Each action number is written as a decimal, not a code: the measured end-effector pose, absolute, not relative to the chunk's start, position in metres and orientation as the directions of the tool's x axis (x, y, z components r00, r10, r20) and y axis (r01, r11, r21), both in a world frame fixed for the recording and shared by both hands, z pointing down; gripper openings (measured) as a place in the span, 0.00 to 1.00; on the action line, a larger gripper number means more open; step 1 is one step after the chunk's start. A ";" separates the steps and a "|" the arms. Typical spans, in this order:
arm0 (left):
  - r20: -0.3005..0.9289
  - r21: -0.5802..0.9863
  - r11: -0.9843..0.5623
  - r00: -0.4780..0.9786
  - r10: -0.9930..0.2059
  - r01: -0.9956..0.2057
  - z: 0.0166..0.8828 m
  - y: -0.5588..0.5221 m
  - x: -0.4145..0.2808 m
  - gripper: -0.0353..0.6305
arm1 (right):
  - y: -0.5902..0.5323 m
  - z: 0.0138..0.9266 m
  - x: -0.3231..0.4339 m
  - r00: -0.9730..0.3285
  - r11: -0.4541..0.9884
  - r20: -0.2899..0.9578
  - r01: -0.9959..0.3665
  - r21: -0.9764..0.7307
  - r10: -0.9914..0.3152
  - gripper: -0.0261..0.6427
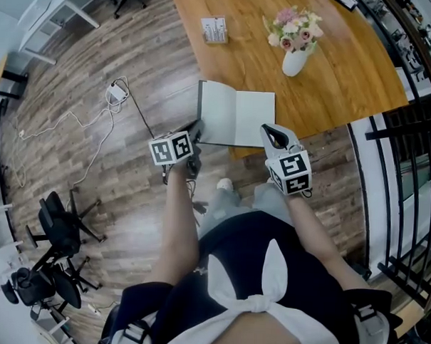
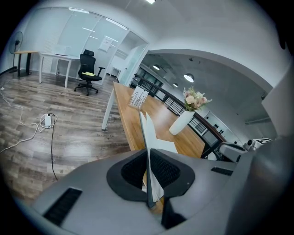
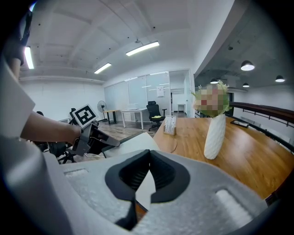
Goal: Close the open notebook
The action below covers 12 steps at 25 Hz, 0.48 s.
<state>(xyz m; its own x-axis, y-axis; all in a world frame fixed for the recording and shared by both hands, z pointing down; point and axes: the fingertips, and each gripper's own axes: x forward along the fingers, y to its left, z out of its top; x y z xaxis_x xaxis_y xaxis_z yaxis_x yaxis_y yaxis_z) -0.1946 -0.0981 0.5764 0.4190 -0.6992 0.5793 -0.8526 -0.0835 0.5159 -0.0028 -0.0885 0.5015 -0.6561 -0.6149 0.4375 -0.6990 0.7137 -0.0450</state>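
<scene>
The table [image 1: 348,74] carries the notebook [image 1: 235,119] close to its near edge, lying open with the spine running near to far. In our judgement the closing is only begun.

The left tongs [image 2: 148,156] are closed on the near edge of the left cover [image 2: 143,128]. In the left gripper view this cover stands on edge between the pads, with a few white leaves fanned just to its right.

To do this well, we would carry that cover in an arc over the spine toward the right. The wrist should roll with the cover so it does not bend, and the loose leaves can fall ahead of it. We would avoid pulling toward ourselves, since the book sits near the table's edge and could slide off.

The right tongs [image 3: 148,156] have their tips together at the right near corner of the book. They must be out of the way before the cover comes down. The grip should be let go only once the cover lies flat on the right page [image 1: 255,118].

Well beyond the book, the vase [image 1: 294,62] and the small card stand [image 1: 214,29] should not interfere.

Some things are hard to read:
- **Right tongs:** a white wedge of page shows under the right tips, and we cannot tell whether it is nipped or merely lies behind them.
- **Left cover:** its angle is unclear, because the head view shows the left half shaded but almost as wide as the right.
- **Spine:** it is hidden behind the tong body in both gripper views.
</scene>
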 end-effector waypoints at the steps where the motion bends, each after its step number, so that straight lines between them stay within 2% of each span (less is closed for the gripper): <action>1: 0.578 0.515 -0.082 0.416 -0.702 -0.853 0.575 -0.098 -0.193 0.11 | -0.089 0.501 -0.002 -0.657 0.715 0.436 -0.698 -0.044 -0.615 0.04; 12: 0.570 0.515 -0.084 0.415 -0.709 -0.853 0.560 -0.099 -0.177 0.11 | -0.093 0.498 0.007 -0.671 0.733 0.435 -0.679 -0.035 -0.601 0.04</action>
<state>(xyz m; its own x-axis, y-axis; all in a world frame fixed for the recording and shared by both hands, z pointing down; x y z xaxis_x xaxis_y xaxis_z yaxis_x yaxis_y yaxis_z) -0.1766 -0.0992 0.5596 0.4145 -0.7091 0.5704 -0.8528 -0.0840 0.5154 0.0066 -0.0925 0.4980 -0.6707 -0.6011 0.4346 -0.6794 0.7330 -0.0347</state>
